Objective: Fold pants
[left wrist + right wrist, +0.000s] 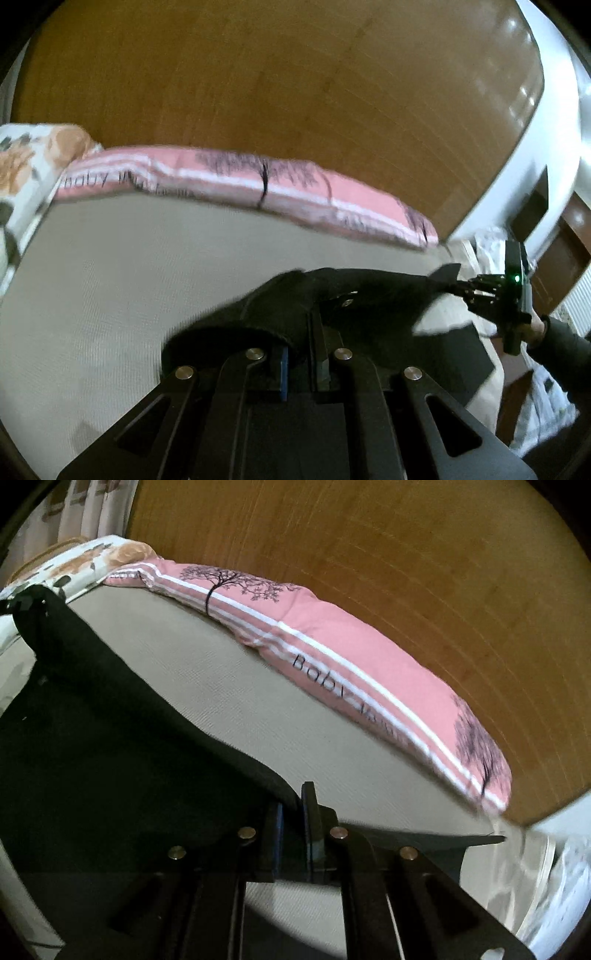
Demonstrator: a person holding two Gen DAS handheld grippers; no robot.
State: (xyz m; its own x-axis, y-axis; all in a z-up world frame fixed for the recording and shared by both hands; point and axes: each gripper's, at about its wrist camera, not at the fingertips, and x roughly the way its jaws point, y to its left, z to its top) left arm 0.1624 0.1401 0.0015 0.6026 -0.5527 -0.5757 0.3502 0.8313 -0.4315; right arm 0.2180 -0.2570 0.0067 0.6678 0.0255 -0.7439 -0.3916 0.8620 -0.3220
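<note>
Black pants [369,299] hang stretched between both grippers above a beige bed [129,280]. In the left wrist view my left gripper [299,332] is shut on a bunched edge of the cloth. Far right in that view, my right gripper [461,286] pinches a pointed corner of the pants, with a person's hand [535,328] on its handle. In the right wrist view my right gripper [293,805] is shut on the pants' [92,720] edge. From there the cloth runs up to the far left, and its far end is too dark to make out.
A pink pillow [351,657] with tree prints lies along the bed's far side against a wooden headboard [295,74]. A floral cloth [22,166] sits at the left corner. White plastic bags [554,886] lie beyond the bed's right edge.
</note>
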